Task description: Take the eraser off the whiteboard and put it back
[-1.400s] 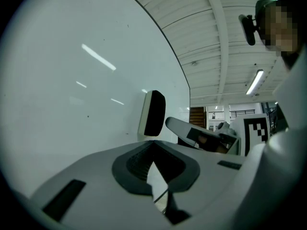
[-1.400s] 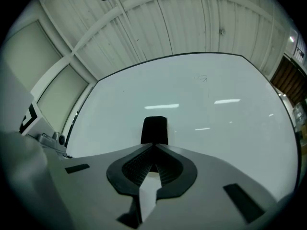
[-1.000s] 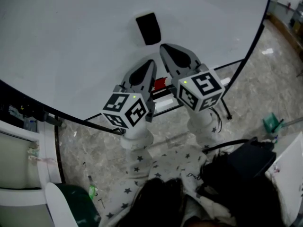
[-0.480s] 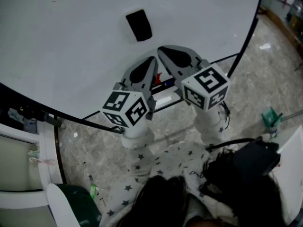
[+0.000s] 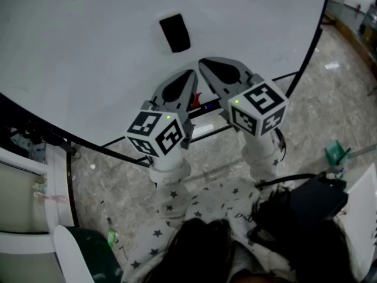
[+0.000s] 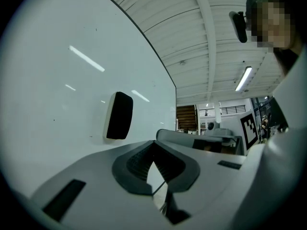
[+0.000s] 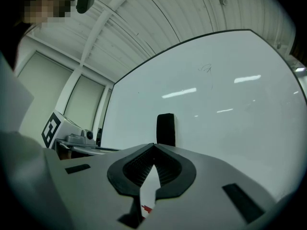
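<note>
two empty tongs, left gripper (image 5: pixel 188 75) and right gripper (image 5: pixel 204 62), are clenched short of the eraser (image 5: pixel 175 33), so one should be opened wide first.

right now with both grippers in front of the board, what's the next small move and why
Probably open the jaws of the right gripper and ease it toward the eraser: the eraser sits on the whiteboard straight ahead of that gripper, whose jaws are shut and empty.

Grey marbled floor (image 5: pixel 330 111) seen underfoot. Ribbed white ceiling (image 6: pixel 225 66) crossed by beam (image 6: pixel 205 47); strip light (image 6: pixel 243 78) lit. Stairs (image 6: pixel 186 117) glimpsed beyond.
</note>
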`<move>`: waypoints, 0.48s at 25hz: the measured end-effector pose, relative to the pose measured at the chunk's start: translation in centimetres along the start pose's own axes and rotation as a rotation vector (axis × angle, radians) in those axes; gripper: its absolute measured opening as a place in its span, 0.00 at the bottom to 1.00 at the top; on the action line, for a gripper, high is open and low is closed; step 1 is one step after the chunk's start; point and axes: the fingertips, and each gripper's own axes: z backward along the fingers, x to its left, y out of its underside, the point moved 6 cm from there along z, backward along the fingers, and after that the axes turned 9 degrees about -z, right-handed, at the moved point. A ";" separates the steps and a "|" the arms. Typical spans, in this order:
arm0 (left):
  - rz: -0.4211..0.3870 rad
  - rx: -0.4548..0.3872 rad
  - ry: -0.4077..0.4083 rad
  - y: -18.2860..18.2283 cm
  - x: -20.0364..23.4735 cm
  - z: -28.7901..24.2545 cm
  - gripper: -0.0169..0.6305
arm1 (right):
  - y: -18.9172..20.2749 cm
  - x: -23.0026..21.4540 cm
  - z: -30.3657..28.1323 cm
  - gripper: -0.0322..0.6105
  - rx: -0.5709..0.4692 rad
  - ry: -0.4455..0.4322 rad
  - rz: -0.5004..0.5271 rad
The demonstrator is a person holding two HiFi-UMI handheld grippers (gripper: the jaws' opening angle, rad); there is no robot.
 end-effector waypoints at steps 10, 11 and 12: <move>-0.008 -0.005 -0.010 -0.1 -0.1 0.5 0.03 | 0.3 0.4 -0.2 0.06 0.006 -0.027 -0.013; -0.008 -0.003 -0.011 -0.1 0.0 0.5 0.03 | 0.3 0.4 -0.3 0.06 0.005 -0.030 -0.017; -0.006 -0.002 -0.013 0.0 0.0 0.5 0.03 | 0.4 0.4 -0.3 0.06 0.006 -0.031 -0.019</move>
